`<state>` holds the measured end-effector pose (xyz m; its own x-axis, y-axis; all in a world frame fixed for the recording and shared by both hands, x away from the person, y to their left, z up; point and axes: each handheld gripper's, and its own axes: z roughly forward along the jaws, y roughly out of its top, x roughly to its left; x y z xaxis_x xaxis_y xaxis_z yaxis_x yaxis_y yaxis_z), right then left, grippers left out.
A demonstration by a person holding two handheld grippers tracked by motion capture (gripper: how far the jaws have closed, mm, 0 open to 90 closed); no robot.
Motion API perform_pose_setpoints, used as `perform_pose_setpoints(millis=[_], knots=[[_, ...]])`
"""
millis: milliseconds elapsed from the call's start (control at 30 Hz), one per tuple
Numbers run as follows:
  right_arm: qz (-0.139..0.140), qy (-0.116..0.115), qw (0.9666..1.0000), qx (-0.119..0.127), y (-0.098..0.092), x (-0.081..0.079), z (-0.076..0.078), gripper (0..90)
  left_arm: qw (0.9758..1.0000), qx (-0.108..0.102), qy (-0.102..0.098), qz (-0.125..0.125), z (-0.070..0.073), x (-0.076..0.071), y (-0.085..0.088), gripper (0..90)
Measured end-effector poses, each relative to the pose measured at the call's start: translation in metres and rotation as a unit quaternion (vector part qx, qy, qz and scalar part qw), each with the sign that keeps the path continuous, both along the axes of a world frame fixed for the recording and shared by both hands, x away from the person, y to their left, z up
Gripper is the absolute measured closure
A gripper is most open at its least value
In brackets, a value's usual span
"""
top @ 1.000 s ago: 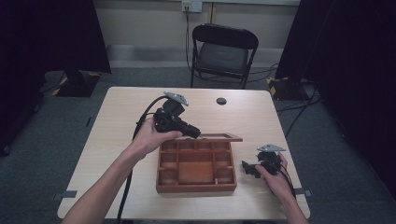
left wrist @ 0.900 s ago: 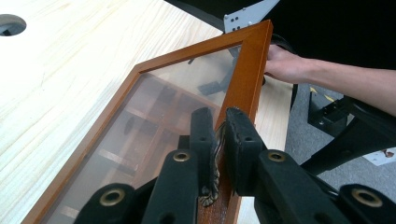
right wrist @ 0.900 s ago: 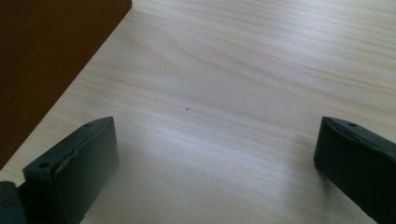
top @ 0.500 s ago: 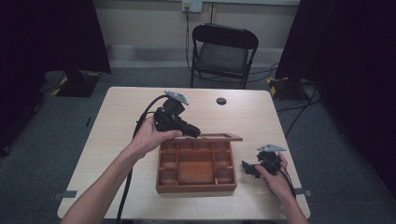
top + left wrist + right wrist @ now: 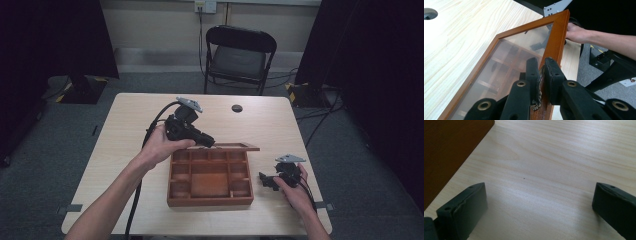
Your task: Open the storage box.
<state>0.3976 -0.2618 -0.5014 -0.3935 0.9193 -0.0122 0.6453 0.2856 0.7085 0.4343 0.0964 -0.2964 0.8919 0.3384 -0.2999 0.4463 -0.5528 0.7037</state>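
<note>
The box is reddish wood, smooth and slightly glossy. Its lid has a clear glazed pane in a varnished wooden frame. The table is pale, matt wood-grain. The jaws look matt black plastic.

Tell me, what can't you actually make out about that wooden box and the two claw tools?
- Wooden box contents: too small in the high view; blurred through the lid's hazy pane in the left gripper view.
- Lid hinges: hidden behind the left gripper.
- Small dark thing on the table: too small to identify.
- Right gripper: its view cuts the box off at the edge.
</note>
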Motion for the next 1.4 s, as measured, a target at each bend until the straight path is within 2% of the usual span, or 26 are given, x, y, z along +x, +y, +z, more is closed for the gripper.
perform_pose_setpoints(millis=[267,367,400,467,1000,1400], knots=[[0.000,0.000,1.0000,0.000,0.0000,0.0000,0.0000,0.0,1.0000,0.002,-0.003,0.001,0.0010,0.0008,-0.0004,82.2],[0.000,0.000,1.0000,0.000,0.0000,0.0000,0.0000,0.0,1.0000,0.006,-0.004,0.003,0.0022,0.0008,-0.0006,82.2],[0.000,-0.001,1.0000,0.000,-0.0001,0.0001,0.0000,0.0,0.9999,0.013,-0.007,0.003,0.0029,0.0009,-0.0003,82.2],[0.000,0.000,1.0000,0.000,0.0000,0.0000,0.0000,0.0,1.0000,0.004,-0.004,0.001,0.0018,0.0011,-0.0005,82.2],[0.000,0.000,1.0000,0.000,0.0000,0.0000,0.0000,0.0,1.0000,0.007,-0.002,-0.003,0.0018,0.0009,-0.0005,82.2],[0.000,0.000,1.0000,0.000,0.0000,0.0000,0.0000,0.0,1.0000,0.001,-0.002,0.002,0.0015,0.0017,-0.0006,82.2]])
